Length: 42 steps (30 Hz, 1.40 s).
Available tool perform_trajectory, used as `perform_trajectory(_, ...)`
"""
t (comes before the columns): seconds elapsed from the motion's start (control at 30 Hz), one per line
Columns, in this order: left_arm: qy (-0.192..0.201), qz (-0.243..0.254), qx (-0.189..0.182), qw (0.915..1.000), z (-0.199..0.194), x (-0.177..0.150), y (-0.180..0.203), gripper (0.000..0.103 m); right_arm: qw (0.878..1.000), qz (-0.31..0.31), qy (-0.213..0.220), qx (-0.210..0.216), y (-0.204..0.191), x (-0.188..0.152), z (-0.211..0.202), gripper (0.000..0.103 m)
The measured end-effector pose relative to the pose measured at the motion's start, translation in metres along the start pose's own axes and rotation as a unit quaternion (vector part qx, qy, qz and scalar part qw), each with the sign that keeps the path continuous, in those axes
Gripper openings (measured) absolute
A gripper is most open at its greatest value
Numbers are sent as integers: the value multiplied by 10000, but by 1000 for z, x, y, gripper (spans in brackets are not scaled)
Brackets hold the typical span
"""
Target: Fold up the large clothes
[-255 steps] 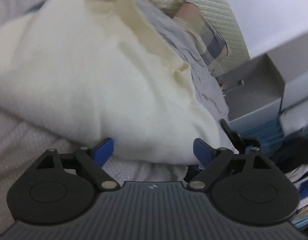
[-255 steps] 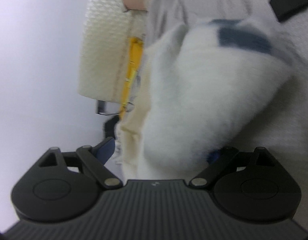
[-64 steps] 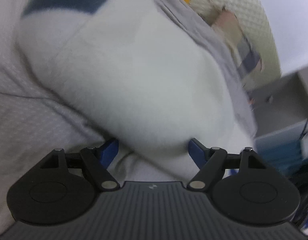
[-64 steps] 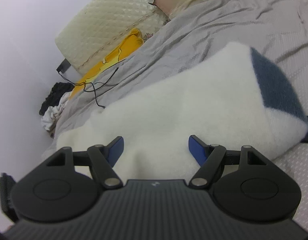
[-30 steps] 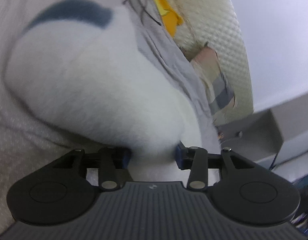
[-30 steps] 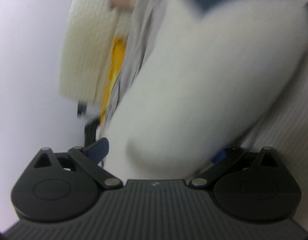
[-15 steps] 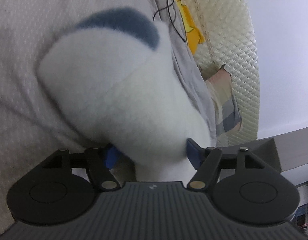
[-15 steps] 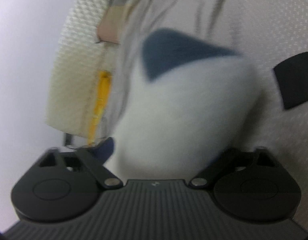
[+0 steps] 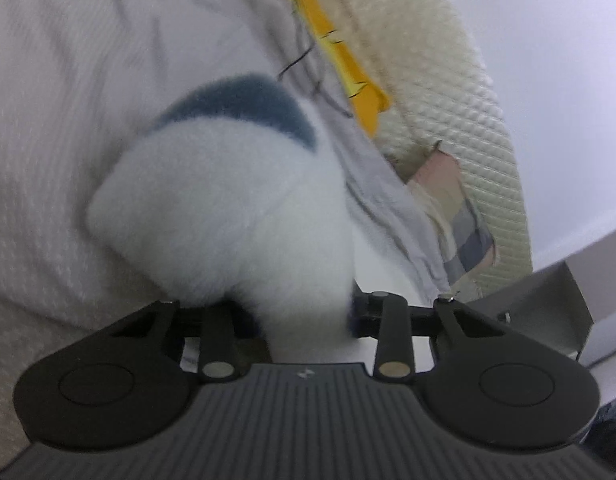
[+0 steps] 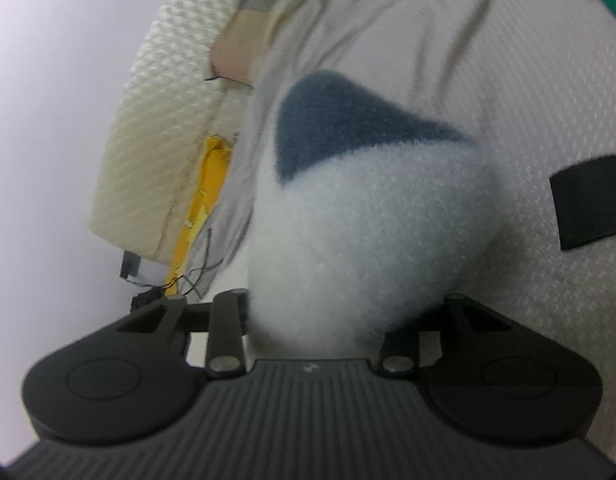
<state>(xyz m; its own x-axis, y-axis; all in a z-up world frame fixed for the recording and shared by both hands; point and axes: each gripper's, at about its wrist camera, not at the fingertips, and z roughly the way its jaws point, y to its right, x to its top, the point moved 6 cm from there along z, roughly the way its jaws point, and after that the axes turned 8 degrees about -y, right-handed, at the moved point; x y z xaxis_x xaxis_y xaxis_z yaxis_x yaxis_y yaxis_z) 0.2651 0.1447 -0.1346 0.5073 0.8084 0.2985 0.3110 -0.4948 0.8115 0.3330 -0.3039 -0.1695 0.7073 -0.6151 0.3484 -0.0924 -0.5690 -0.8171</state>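
Note:
A fluffy white fleece garment (image 9: 228, 200) with a dark blue patch (image 9: 244, 104) is bunched into a thick roll over the grey bed sheet (image 9: 68, 80). My left gripper (image 9: 304, 316) has its jaws closing on the near end of the roll, and the fleece is pinched narrow between them. In the right wrist view the same garment (image 10: 367, 220) and blue patch (image 10: 331, 120) bulge up from my right gripper (image 10: 335, 320). Its jaws are closing too, with the fleece squeezed between them and hiding both fingertips.
A cream quilted headboard (image 9: 447, 100) runs along the far side of the bed, with a yellow cloth (image 9: 339, 52) and a checked pillow (image 9: 463, 240) against it. A grey box (image 9: 547, 304) stands at the right. A black strap (image 10: 591, 200) lies on the sheet; thin cables (image 10: 192, 280) trail nearby.
Both pairs of jaws have narrowed onto the fleece roll since half a second ago. Both grippers have lifted slightly, and the roll stands higher off the sheet.

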Motion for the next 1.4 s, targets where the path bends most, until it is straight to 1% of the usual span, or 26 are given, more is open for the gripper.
perform_trajectory(0.1,-33,150,-218,9996,-21,-3,11,40,9998,-147,96,110,-15,-4,-21,42)
perform_trajectory(0.2,-55,435,-408,9982,-38,-11,27,40,9992,-260,181,246,-26,-4,-47,42)
perform_trajectory(0.3,-164,555,-557,9968,-47,-22,43,40,9977,-431,412,331,-37,2,-74,42)
perform_trajectory(0.4,-294,615,-650,9956,-51,-27,62,40,9973,-398,452,411,-42,12,-96,42)
perform_trajectory(0.53,-516,804,-741,9927,-53,-36,106,40,9973,-233,491,502,-44,39,-124,42)
perform_trajectory(0.67,-624,1071,-819,9889,-35,-43,167,40,9965,-74,604,575,-49,80,-143,42)
perform_trajectory(0.73,-672,1123,-876,9875,-19,-44,196,40,9959,-99,678,591,-54,107,-148,42)
perform_trajectory(0.83,-777,1113,-943,9863,21,-42,237,40,9947,-214,812,586,-58,150,-150,42)
perform_trajectory(0.93,-841,1167,-1010,9844,73,-39,275,40,9935,-275,952,566,-57,201,-140,42)
perform_trajectory(1.03,-783,1379,-1132,9808,134,-37,299,40,9914,-283,1141,575,-47,246,-120,42)
perform_trajectory(1.13,-804,1366,-1214,9799,200,-33,307,40,9901,-308,1267,512,-29,282,-92,42)
perform_trajectory(1.23,-815,1493,-1188,9782,258,-29,305,40,9895,-350,1325,454,-5,312,-63,43)
perform_trajectory(1.33,-831,1750,-1194,9738,300,-30,289,40,9891,-326,1349,490,22,328,-32,42)
perform_trajectory(1.4,-902,1868,-1133,9717,324,-32,269,40,9892,-352,1341,469,40,323,-19,43)
